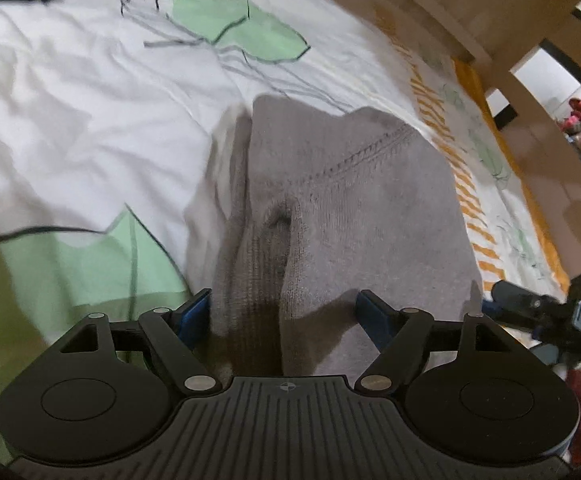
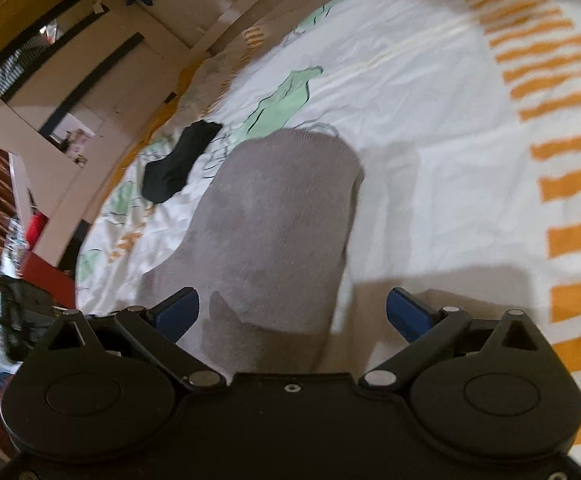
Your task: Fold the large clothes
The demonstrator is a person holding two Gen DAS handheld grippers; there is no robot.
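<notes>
On the white bedsheet [image 1: 90,100] printed with green leaves and orange stripes, a grey knitted garment [image 1: 330,208] fills the middle and lower centre of the left wrist view. The left gripper [image 1: 282,304] stands open, fabric bunched between its blue pads without being pinched. In the right wrist view, a black cloth [image 2: 178,160] lies at upper left, the grey garment at centre. The right gripper [image 2: 292,308] gapes wide, cloth by its left pad.
</notes>
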